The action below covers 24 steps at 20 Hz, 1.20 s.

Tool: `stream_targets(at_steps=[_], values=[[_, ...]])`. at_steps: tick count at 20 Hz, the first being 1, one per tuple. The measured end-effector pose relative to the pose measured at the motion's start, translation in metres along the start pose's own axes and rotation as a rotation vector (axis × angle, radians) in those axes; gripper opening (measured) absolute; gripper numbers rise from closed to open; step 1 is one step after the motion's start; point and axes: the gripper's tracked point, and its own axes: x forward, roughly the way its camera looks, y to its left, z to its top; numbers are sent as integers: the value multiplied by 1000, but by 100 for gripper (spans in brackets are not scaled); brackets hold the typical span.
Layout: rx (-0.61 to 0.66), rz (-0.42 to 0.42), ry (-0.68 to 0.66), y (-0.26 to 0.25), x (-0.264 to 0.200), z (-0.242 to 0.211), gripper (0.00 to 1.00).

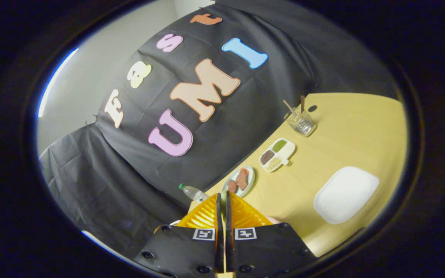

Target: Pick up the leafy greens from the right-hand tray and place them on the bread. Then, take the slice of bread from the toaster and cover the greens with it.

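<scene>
My gripper [222,200] is raised and tilted over the yellow table [353,127]. Its two fingers stand almost together with only a thin slit between them, and I see nothing held in that slit. To the right of the fingers lies a white rectangular tray [345,195] with a bare surface. A pale rounded edge [275,220] peeks out beside the right finger; I cannot tell what it is.
Just beyond the fingertips is an oval plate with brown patties [239,180]. Farther on stand a divided dish of seeds [277,154] and a glass holding sticks [302,122]. A water bottle [192,192] lies by the black cloth wall.
</scene>
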Motion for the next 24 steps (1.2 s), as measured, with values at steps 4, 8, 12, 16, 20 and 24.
stream_targets(at_steps=[4, 8, 12, 16, 20, 24], values=[[84, -1, 2, 16, 23, -40, 5], [102, -78, 8, -3, 47, -81, 5], [54, -188, 46, -39, 55, -115, 5], [-5, -281, 24, -67, 48, -112, 5], [-80, -407, 20, -99, 40, -113, 5], [-169, -478, 39, -113, 39, -119, 6]])
